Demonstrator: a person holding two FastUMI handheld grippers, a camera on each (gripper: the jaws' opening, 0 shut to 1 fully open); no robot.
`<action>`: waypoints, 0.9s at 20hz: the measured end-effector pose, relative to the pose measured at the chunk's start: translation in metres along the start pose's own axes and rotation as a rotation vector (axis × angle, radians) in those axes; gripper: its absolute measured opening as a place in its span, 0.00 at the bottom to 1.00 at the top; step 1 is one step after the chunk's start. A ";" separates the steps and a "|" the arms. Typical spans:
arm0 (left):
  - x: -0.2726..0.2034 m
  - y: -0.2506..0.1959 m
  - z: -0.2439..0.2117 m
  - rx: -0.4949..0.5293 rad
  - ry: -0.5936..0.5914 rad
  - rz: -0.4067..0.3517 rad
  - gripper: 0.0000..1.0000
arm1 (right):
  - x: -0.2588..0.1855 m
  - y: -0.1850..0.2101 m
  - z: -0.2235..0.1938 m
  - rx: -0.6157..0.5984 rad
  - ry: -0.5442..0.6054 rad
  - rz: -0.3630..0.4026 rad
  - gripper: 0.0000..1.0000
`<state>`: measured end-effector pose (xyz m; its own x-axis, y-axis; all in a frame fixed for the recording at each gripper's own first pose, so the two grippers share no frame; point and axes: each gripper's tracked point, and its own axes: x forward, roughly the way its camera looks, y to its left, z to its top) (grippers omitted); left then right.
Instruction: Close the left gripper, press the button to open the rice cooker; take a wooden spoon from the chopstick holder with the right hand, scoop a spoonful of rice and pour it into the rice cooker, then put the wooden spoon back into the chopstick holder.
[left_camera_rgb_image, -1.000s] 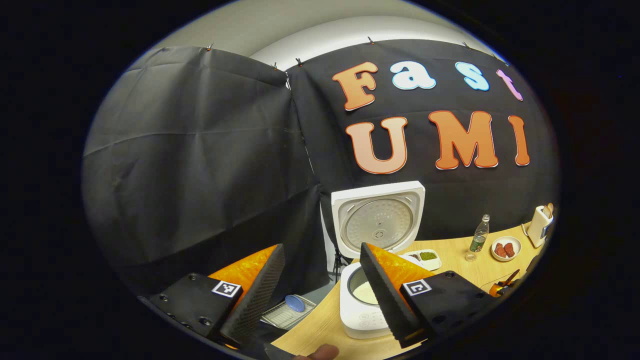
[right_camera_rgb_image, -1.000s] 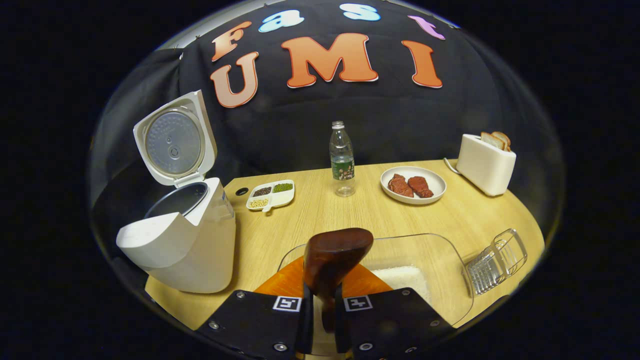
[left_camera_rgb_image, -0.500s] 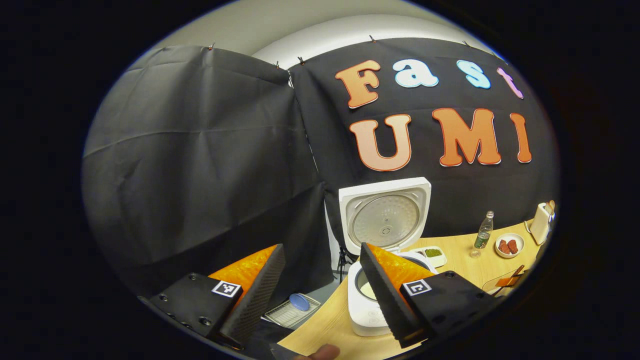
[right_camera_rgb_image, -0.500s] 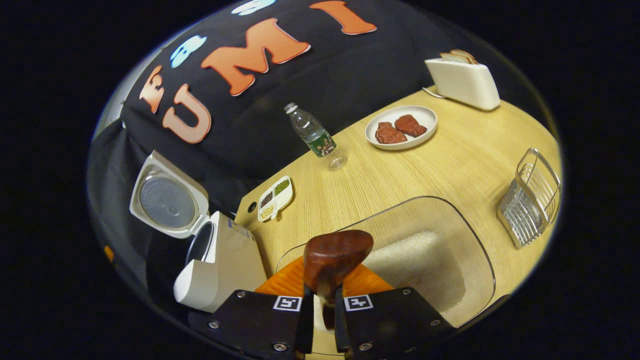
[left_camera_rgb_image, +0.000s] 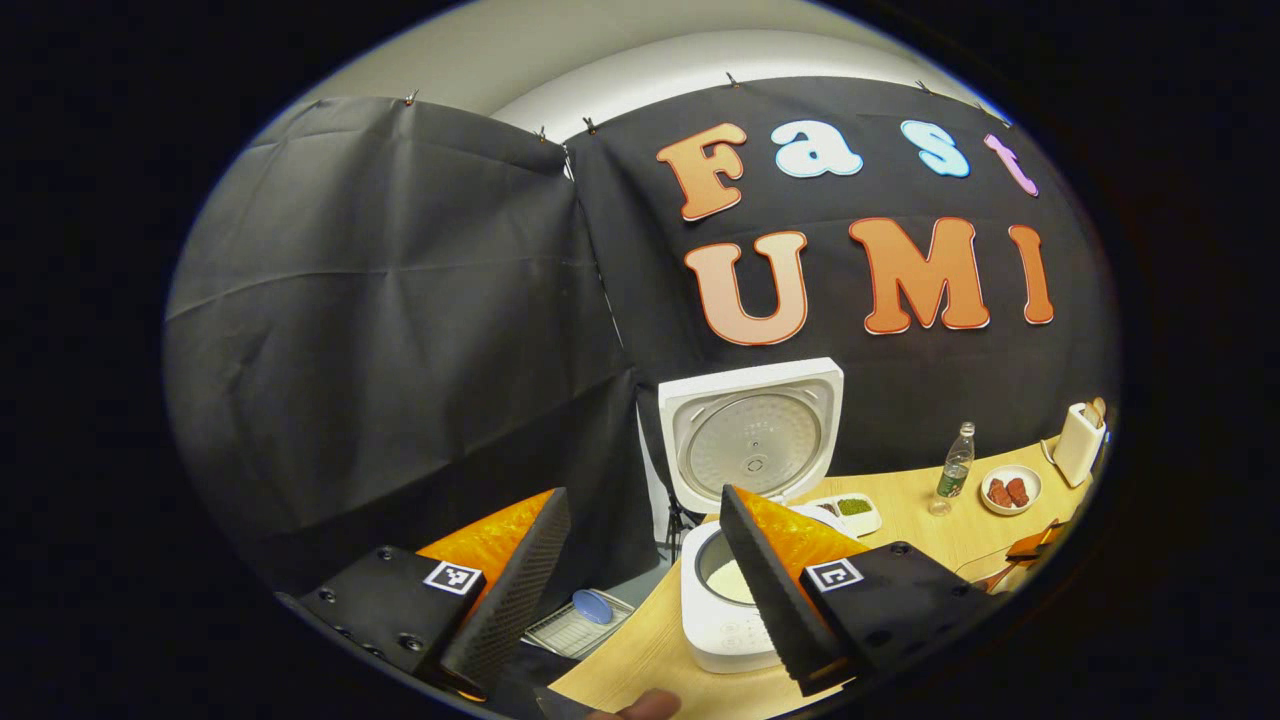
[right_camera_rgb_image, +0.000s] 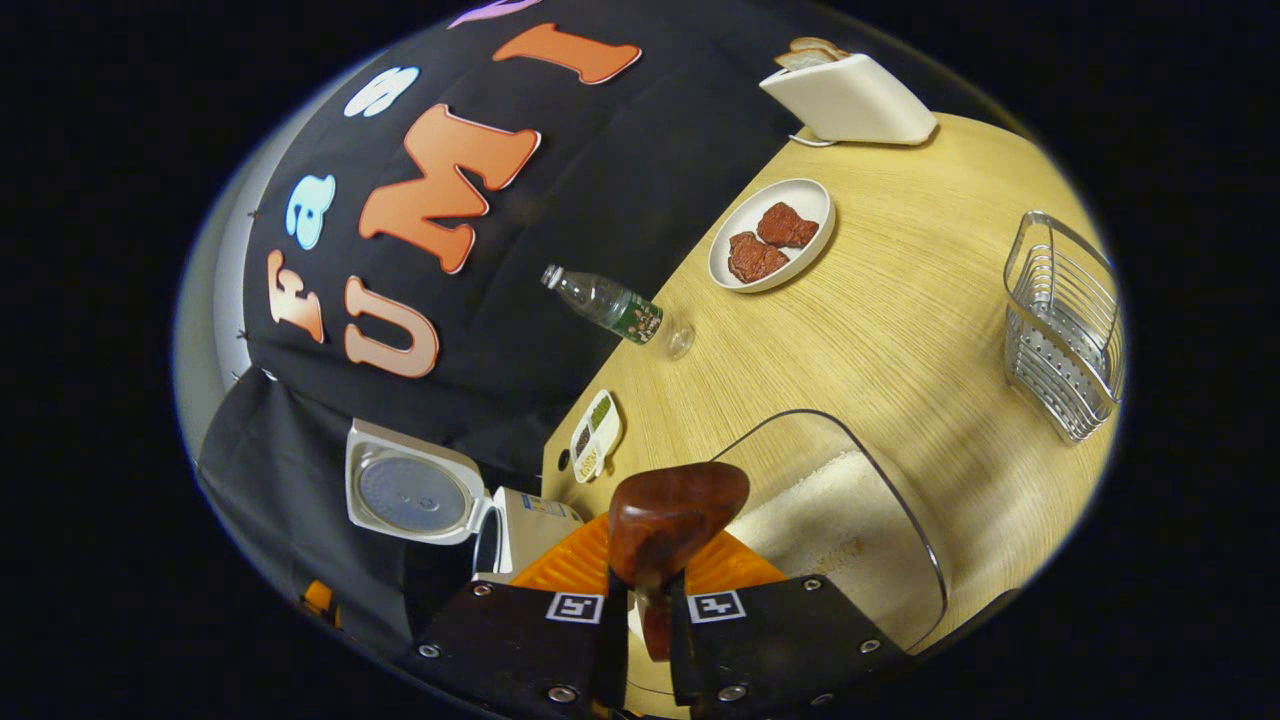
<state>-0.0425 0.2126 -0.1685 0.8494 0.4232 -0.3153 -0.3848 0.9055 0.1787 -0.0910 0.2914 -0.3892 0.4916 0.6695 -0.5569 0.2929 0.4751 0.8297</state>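
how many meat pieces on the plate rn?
2. Both lie side by side on the white plate at the table's far side: one meat piece nearer the toaster, the other nearer the bottle. None looks hidden.

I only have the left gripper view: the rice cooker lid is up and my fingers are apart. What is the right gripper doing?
Observer: The right gripper is shut on the handle of the wooden spoon.
Operator: Where is the spoon's bowl?
Observer: At the near end of the clear container, next to its rice. I cannot tell whether it is loaded.
Operator: And the chopstick holder?
Observer: The chopstick holder stands on the table, apart from the container.
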 end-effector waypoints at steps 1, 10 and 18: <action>0.000 -0.001 0.000 0.002 -0.002 -0.004 1.00 | -0.004 0.000 0.007 0.025 -0.010 0.011 0.17; -0.005 -0.005 -0.001 -0.016 -0.004 -0.009 0.99 | -0.027 0.026 0.064 0.342 -0.088 0.170 0.17; -0.008 0.016 -0.008 -0.056 -0.004 0.025 0.99 | -0.014 0.105 0.065 0.506 -0.018 0.341 0.16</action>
<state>-0.0582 0.2239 -0.1711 0.8408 0.4453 -0.3078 -0.4250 0.8952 0.1341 -0.0137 0.2944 -0.2920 0.6391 0.7241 -0.2594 0.4674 -0.0977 0.8786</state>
